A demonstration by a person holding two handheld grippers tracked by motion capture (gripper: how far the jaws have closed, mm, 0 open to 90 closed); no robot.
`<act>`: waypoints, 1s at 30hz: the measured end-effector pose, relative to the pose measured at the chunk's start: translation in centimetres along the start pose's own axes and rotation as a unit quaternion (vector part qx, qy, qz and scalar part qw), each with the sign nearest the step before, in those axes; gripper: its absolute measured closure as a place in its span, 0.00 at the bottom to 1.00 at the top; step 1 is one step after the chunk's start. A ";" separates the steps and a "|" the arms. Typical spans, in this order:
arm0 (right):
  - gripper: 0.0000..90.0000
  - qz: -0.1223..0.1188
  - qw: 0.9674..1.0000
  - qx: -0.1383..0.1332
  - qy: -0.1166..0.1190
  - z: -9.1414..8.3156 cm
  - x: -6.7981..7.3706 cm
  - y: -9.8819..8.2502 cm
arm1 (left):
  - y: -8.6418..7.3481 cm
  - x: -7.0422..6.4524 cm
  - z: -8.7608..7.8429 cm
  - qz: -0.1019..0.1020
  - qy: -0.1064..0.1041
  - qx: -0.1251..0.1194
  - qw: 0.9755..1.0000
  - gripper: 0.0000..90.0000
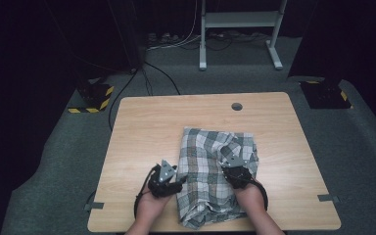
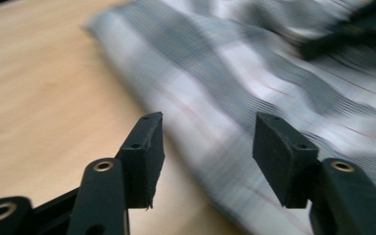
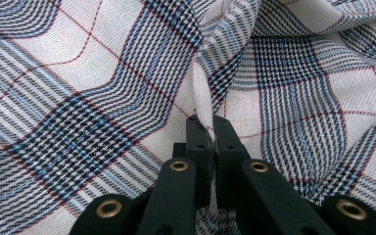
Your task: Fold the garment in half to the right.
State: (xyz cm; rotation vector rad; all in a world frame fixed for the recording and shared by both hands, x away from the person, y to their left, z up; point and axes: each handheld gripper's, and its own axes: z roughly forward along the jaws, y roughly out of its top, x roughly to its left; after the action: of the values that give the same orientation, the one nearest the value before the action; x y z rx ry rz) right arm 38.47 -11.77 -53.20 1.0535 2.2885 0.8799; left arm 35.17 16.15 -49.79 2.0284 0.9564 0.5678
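Plaid cotton, woven in white, grey-blue and thin red lines, makes up the crumpled checked garment [image 1: 215,171] that lies on the near half of the pale wooden table [image 1: 142,122], reaching from mid-table almost to the near edge. It looks light, limp and thin, so it should fold and drag easily, bunch rather than slide as a sheet, and offer no stiff part; a pinch on an edge, hem or raised fold seems the surest hold, since a flat area gives the pads little to bite. The right gripper [image 3: 210,128] already does this: its black jaws are pressed together on a ridge of the fabric, which rises between them in the right gripper view, and in the high view it sits on the cloth's right-hand part with the forearm coming straight in from the near edge. The left gripper [image 2: 206,142] is partly spread with nothing between its jaws, hovering low and aimed at the garment's left border, just beside it over bare wood; its hand [image 1: 152,203] is angled inward toward the cloth.
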 end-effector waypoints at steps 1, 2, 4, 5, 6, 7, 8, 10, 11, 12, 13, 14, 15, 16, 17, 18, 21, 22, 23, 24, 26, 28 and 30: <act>0.97 0.000 1.000 -0.001 0.001 0.0 0.0 0.0 | 0.3 1.2 0.5 -0.009 0.005 0.003 1.000 0.52; 0.97 -0.002 1.000 -0.002 0.001 0.0 0.0 -0.1 | 0.5 2.1 1.0 -0.015 0.009 0.009 1.000 0.52; 0.97 -0.001 1.000 -0.003 0.002 0.0 0.0 -0.1 | 0.6 3.2 2.2 -0.020 0.013 0.027 0.999 0.52; 0.97 0.000 1.000 -0.005 0.004 0.0 -0.1 -0.1 | 0.6 3.7 3.1 -0.022 0.012 0.037 0.999 0.53; 0.97 0.000 1.000 -0.006 0.005 0.0 -0.1 -0.2 | 0.5 3.8 3.6 -0.023 0.009 0.043 0.999 0.53; 0.97 -0.001 1.000 -0.006 0.006 0.0 -0.1 -0.2 | 0.3 3.7 4.1 -0.026 0.006 0.047 0.999 0.54; 0.97 -0.001 1.000 -0.006 0.006 0.0 -0.1 -0.2 | 0.1 3.7 4.5 -0.029 0.003 0.046 0.998 0.55; 0.98 -0.005 1.000 -0.005 0.006 0.0 -0.1 -0.2 | -0.2 3.8 4.6 -0.050 -0.007 0.035 0.998 0.57; 0.98 -0.008 1.000 -0.006 0.006 0.0 -0.1 -0.2 | -0.2 3.9 4.6 -0.059 -0.011 0.031 0.998 0.57; 0.98 -0.009 1.000 -0.006 0.007 0.0 -0.1 -0.2 | -0.3 3.9 4.6 -0.063 -0.014 0.028 0.998 0.57; 0.98 -0.010 1.000 -0.006 0.007 0.0 -0.1 -0.2 | -0.3 3.9 4.6 -0.066 -0.017 0.024 0.997 0.57; 0.98 -0.010 1.000 -0.005 0.007 0.0 -0.1 -0.1 | -0.2 3.8 4.7 -0.067 -0.017 0.022 0.997 0.57; 0.98 -0.009 1.000 -0.005 0.008 0.0 -0.1 -0.1 | -0.1 3.7 4.7 -0.070 -0.021 0.016 0.997 0.58; 0.98 -0.009 1.000 -0.006 0.009 0.0 -0.2 -0.2 | 0.0 3.5 4.8 -0.070 -0.024 0.012 0.997 0.58; 0.98 -0.008 1.000 -0.007 0.010 0.0 -0.2 -0.2 | 0.1 3.3 4.8 -0.068 -0.025 0.010 0.997 0.58; 0.98 -0.008 1.000 -0.007 0.010 0.0 -0.2 -0.2 | 0.3 3.1 4.8 -0.065 -0.024 0.008 0.998 0.58; 0.98 -0.011 1.000 -0.007 0.008 0.0 -0.1 -0.2 | 0.9 2.4 4.9 -0.054 -0.023 0.000 0.998 0.58; 0.98 -0.011 1.000 -0.007 0.008 0.0 -0.1 -0.2 | 1.1 2.1 4.9 -0.050 -0.024 -0.002 0.998 0.58; 0.98 -0.011 1.000 -0.008 0.008 0.1 -0.1 -0.2 | 1.3 1.9 5.0 -0.045 -0.022 -0.001 0.999 0.58; 0.98 -0.011 1.000 -0.009 0.008 0.1 -0.1 -0.2 | 1.4 1.7 5.0 -0.039 -0.018 0.001 0.999 0.58; 0.98 -0.011 1.000 -0.009 0.009 0.1 -0.1 -0.2 | 1.8 1.3 5.2 -0.031 -0.011 0.003 0.999 0.57; 0.98 -0.012 1.000 -0.009 0.009 0.1 -0.1 -0.2 | 2.2 0.8 5.6 -0.017 -0.004 0.014 1.000 0.57; 0.98 -0.012 1.000 -0.011 0.009 0.1 -0.1 -0.3 | 2.6 0.0 6.2 0.004 0.007 0.031 0.999 0.58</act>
State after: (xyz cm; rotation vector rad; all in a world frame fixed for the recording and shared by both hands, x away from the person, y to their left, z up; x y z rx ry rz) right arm 38.44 -11.99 -53.42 1.0103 2.2967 0.9050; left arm 40.42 12.16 -51.20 2.0878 0.9850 0.5630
